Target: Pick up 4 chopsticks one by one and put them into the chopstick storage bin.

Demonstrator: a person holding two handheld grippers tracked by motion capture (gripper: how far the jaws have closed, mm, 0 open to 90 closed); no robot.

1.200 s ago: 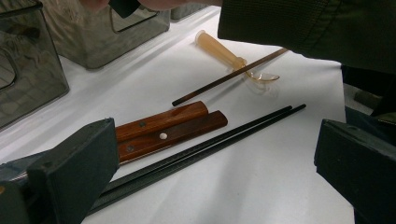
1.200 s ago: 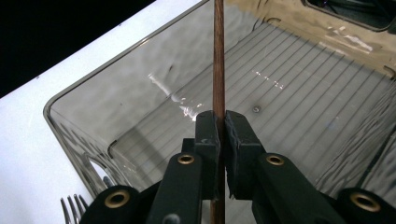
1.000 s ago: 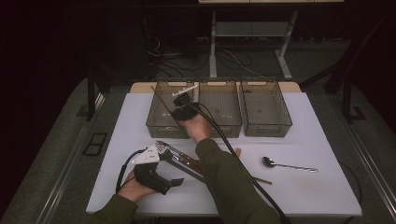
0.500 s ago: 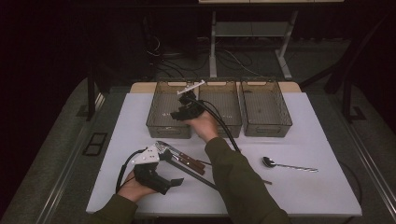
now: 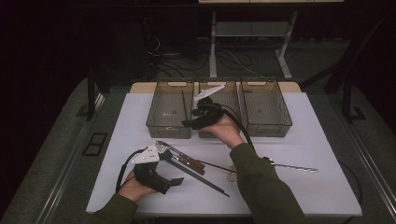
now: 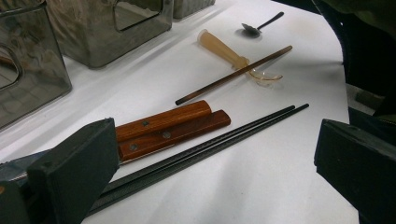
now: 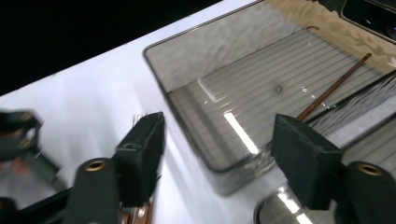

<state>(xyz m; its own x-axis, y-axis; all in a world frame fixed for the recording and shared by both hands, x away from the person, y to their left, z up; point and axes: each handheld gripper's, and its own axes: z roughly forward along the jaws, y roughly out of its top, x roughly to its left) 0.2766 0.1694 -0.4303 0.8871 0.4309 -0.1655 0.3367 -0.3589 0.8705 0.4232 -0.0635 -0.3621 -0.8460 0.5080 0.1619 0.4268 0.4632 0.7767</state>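
Since the earlier frame the right gripper (image 5: 189, 123) has drawn back from over the left tray (image 5: 159, 122) toward the near side. Its jaws have just been opening; they now stand apart with nothing between them. The brown chopstick (image 5: 184, 103) lies loose in that tray, along its right wall.

The left gripper (image 5: 170, 170) rests at the near left of the table (image 5: 303, 140), jaws wide apart and holding nothing. It points at the knives (image 6: 163, 128) and the black chopsticks (image 6: 224, 137).

Procedure, as judged from this moment:
- Clear the tray rim before swinging the right gripper away, so that a jaw does not catch the wall
- The next likely pick is the second brown chopstick (image 6: 233, 74), which lies across the amber spoon (image 6: 229, 53). Grip it near the middle so that it stays level, and lift straight up so that the spoon is not dragged along
- Lay it beside the first, lengthwise in the tray, and release it low

Surface: a white, flat tabletop, with three clear trays in a row at the far edge. A metal spoon (image 5: 289, 165) lies at the near right.

Room: dark, with cables and the legs of a desk beyond the table, and grey floor around it
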